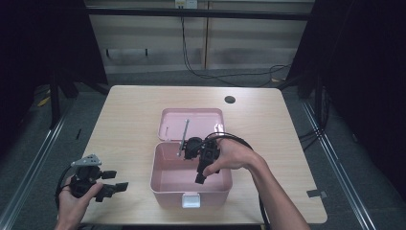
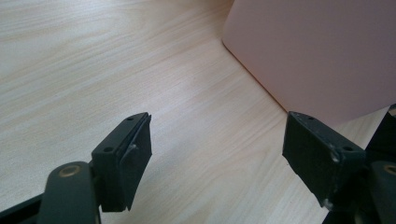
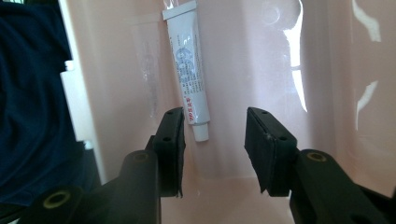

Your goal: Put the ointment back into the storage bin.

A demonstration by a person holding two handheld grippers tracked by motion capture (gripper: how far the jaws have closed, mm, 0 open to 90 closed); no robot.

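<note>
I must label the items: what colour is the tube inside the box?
White, with small blue and red print; the tube shows best in the right gripper view.

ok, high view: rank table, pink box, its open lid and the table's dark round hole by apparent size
1. table
2. pink box
3. open lid, though it lies farther from the camera, so its gap to the box is unsure
4. dark round hole, smallest by far
</note>
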